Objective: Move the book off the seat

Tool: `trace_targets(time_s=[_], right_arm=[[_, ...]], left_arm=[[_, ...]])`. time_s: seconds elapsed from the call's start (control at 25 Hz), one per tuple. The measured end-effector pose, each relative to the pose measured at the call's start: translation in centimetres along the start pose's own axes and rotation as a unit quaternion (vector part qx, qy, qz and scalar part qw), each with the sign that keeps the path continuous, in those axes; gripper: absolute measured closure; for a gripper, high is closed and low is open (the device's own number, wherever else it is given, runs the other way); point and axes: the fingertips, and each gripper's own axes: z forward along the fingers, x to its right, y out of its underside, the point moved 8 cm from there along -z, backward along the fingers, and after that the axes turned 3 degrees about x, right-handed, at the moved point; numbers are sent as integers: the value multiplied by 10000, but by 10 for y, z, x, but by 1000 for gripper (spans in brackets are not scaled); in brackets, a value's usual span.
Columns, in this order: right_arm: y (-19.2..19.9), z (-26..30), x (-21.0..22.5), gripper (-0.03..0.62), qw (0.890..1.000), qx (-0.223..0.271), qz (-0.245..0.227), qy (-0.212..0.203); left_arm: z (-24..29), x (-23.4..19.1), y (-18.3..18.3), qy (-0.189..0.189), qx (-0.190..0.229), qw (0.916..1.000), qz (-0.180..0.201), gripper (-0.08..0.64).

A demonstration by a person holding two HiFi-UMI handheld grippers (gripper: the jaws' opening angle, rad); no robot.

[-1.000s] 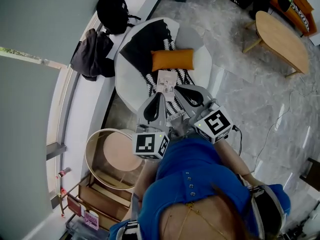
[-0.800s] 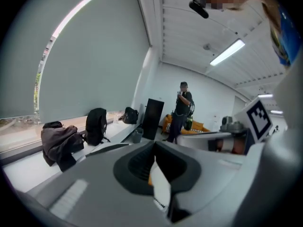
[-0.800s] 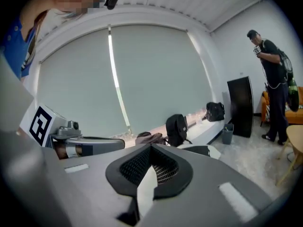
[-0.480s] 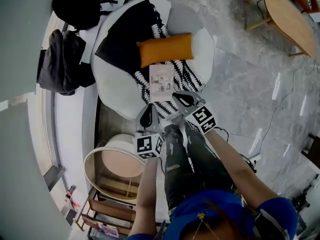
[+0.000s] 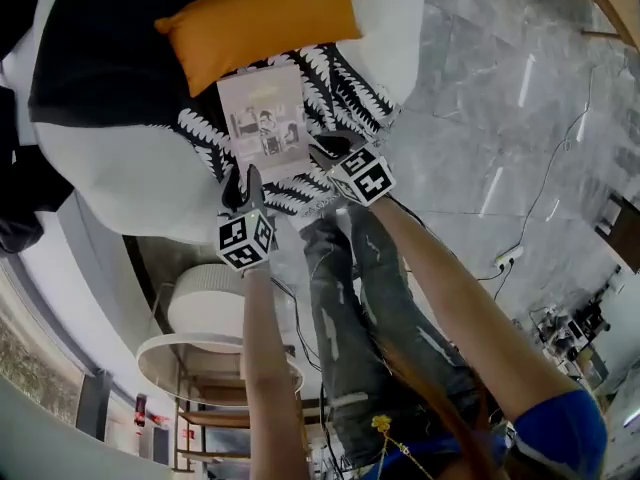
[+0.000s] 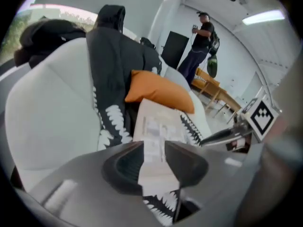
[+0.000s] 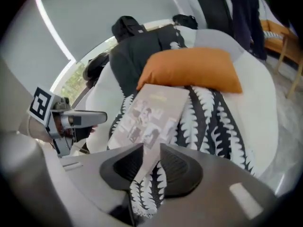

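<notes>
A pale book [image 5: 265, 118] lies flat on the seat [image 5: 110, 158], a white armchair with a black, white-patterned throw [image 5: 345, 88]. Its far edge is against an orange cushion [image 5: 265, 20]. My left gripper [image 5: 243, 183] is at the book's near left corner and my right gripper [image 5: 325, 151] at its near right corner. Both have just been opening. In the left gripper view the book [image 6: 158, 126] shows in the gap of the left gripper [image 6: 154, 162], unpressed. In the right gripper view the book [image 7: 151, 112] reaches into the narrower gap of the right gripper [image 7: 149, 167], unpinched.
A round side table [image 5: 215, 308] stands left of the person's legs [image 5: 370, 318], with a low shelf behind it. Dark bags [image 5: 15, 208] lie on the ledge left of the seat. Marble floor [image 5: 500, 118] spreads to the right. Someone stands far off [image 6: 199, 41].
Both grippers have dropped from chest height to the book's near edge. Their jaws, shut before, now stand apart. The head view has closed in on the seat.
</notes>
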Motion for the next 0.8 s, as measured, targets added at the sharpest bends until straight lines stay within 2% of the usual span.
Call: trace_targets(time_s=[0.04,0.08,0.16,0.28,0.36,0.52,0.6,0.8], right_arm=[[10,9,11,456,9996,-31,270,-3],[19,14,19,442,9988,-44,496,-8],[31,22,28,405,9970,10,768,8],[32,38,38,363,9934,185,1129,-98],[27,49,39,359,9887,295,1448,-267],[16,68,33,366,9814,428,1787,-552],[15,71,31,424,9797,466,1840,-645],[12,51,23,436,9809,444,1837,-467]], left_arm=[[15,-6,13,37,-213,9998,-48,409],[25,-12,23,46,-393,9992,-80,366],[37,-20,35,59,-603,9982,-15,345],[57,-23,37,216,-820,9960,284,305],[64,-22,37,313,-918,9946,374,299],[66,-25,41,431,-806,9957,129,295],[66,-23,43,400,-749,9964,61,302],[49,-8,42,314,-966,9943,-314,320]])
